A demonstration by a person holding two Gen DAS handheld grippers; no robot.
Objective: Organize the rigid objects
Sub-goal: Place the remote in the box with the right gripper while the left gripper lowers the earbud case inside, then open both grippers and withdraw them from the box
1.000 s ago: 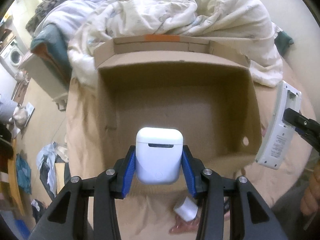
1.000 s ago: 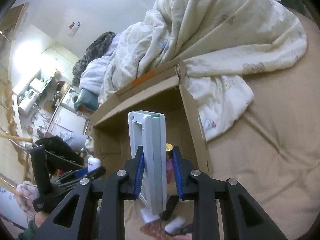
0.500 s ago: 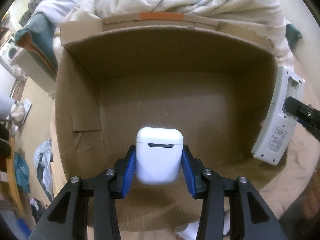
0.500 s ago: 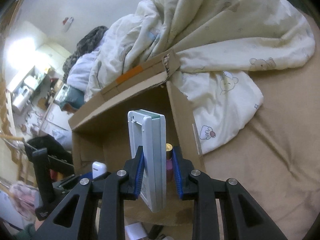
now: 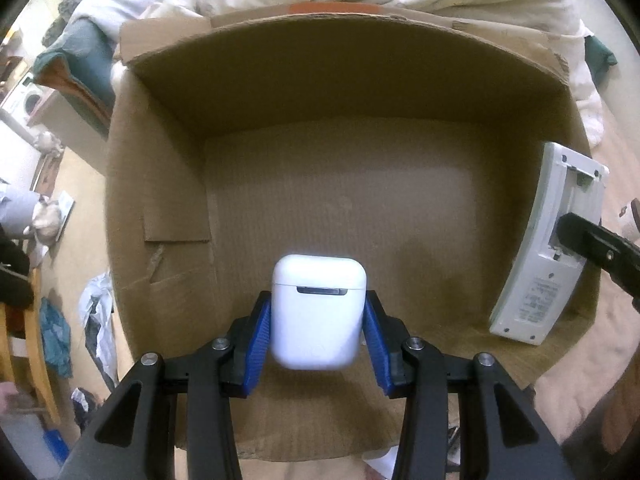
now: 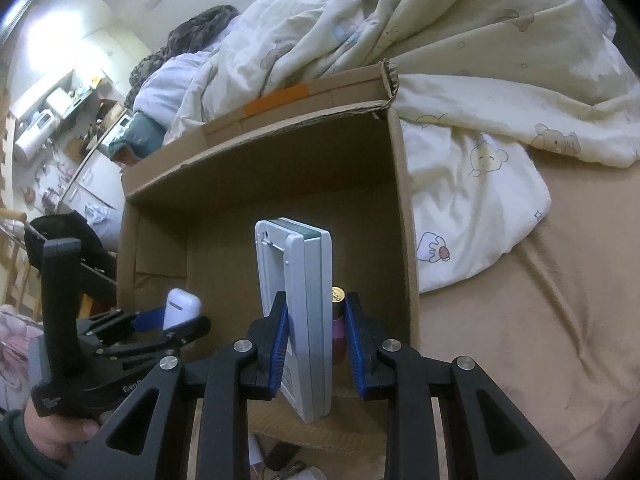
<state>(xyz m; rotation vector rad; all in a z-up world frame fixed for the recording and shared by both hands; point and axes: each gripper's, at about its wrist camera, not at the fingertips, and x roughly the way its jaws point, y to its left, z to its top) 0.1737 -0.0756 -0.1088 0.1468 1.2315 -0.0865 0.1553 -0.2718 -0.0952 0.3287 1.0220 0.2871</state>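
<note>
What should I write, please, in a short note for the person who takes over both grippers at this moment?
Left gripper: shut on white earbud case, above the cardboard box.
Right gripper: shut on grey-white flat device plus a small gold-capped bottle, at the box's right side.
Done: both loads carried to the box.
Left: release them inside; small items remain outside its near wall.

My left gripper (image 5: 319, 322) clamps a white earbud case (image 5: 318, 312) of smooth, glossy plastic between ribbed blue pads. Beneath it, the cardboard box (image 5: 360, 184) is matt brown, corrugated, with an orange tape strip on its far flap. My right gripper (image 6: 316, 332) pinches a grey-white matt plastic remote (image 6: 298, 308). Beyond the box, the quilt (image 6: 460, 80) is soft, creased cloth.
</note>
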